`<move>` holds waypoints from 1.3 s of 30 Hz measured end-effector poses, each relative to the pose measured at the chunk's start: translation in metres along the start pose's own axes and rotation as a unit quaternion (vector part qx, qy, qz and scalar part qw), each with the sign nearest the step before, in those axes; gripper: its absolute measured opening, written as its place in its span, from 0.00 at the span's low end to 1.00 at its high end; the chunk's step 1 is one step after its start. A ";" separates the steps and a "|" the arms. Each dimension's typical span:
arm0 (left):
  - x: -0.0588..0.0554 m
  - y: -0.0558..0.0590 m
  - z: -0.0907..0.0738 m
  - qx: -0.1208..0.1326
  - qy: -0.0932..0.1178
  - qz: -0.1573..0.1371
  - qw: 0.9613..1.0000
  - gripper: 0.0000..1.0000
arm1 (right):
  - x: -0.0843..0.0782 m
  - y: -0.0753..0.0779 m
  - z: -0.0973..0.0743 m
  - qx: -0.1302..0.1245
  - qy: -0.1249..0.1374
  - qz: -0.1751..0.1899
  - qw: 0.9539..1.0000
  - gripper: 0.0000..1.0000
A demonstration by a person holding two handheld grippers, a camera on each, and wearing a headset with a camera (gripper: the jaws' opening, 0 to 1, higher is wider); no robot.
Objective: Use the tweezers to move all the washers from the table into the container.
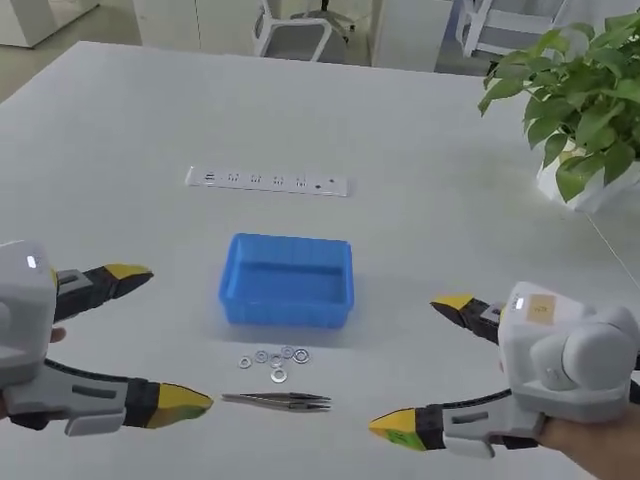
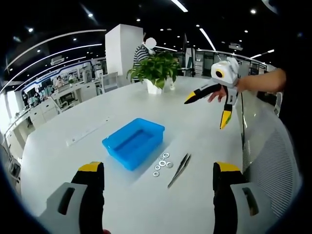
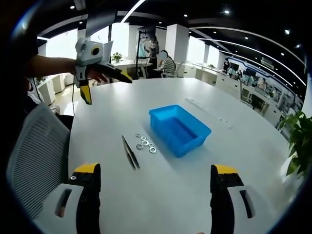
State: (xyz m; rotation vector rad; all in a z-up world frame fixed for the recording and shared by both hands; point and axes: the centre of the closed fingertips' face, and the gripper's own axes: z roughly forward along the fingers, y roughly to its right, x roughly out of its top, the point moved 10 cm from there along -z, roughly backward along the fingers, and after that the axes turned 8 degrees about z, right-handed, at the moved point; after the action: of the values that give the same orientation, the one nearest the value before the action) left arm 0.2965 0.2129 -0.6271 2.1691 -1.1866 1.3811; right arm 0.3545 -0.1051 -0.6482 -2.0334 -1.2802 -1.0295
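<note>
a: what's cut off or unclear?
b: the left gripper [image 1: 180,337] runs off the left edge of the head view, and the hand [image 1: 600,450] on the right gripper [image 1: 403,365] is clipped at the bottom corner. the washers [image 1: 275,360] are too small for a firm count. a plant [image 1: 580,100] is cropped at the right.

a: pose of the grippers?
b: both are held above the table [image 1: 430,200], one on each side of the work, with their jaws angled inward. jaws on each stand wide apart, nothing between them.

a: tweezers?
b: the tweezers [image 1: 278,400] lie flat on the table, untouched, just on the near side of the washers. long axis runs left to right in the head view, roughly parallel to the near wall of the blue container [image 1: 288,308]. cannot tell which end is the tip.

a: washers?
b: a loose cluster on the table between tweezers and container, just outside that wall. a power strip [image 1: 267,181] lies beyond the container.
</note>
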 end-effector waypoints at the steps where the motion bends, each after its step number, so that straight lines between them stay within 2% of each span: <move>1: -0.001 -0.001 0.001 -0.002 -0.002 0.001 1.000 0.98 | 0.000 0.001 0.001 0.002 -0.001 -0.002 1.000 0.94; 10: -0.007 -0.002 0.011 -0.027 -0.023 0.016 0.999 0.93 | 0.002 0.004 0.014 0.026 -0.012 -0.021 0.999 0.89; 20: -0.010 -0.008 0.021 -0.049 -0.029 0.029 0.998 0.87 | 0.007 0.004 0.029 0.052 -0.023 -0.044 0.997 0.81; 24: -0.013 -0.008 0.026 -0.063 -0.036 0.037 0.997 0.80 | 0.008 0.003 0.036 0.069 -0.035 -0.056 0.995 0.74; 30: -0.018 -0.006 0.033 -0.090 -0.053 0.059 0.993 0.70 | 0.004 -0.002 0.049 0.096 -0.063 -0.082 0.990 0.65; 35: -0.022 -0.005 0.040 -0.110 -0.061 0.072 0.989 0.64 | 0.005 -0.005 0.058 0.112 -0.075 -0.094 0.986 0.60; 39: -0.026 -0.004 0.047 -0.131 -0.078 0.092 0.984 0.58 | 0.004 -0.007 0.066 0.129 -0.086 -0.112 0.982 0.56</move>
State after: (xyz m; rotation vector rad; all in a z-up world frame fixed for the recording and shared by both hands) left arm 0.3233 0.1980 -0.6719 2.0510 -1.5661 1.0632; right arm 0.3708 -0.0502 -0.6825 -1.8420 -1.6716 -0.7466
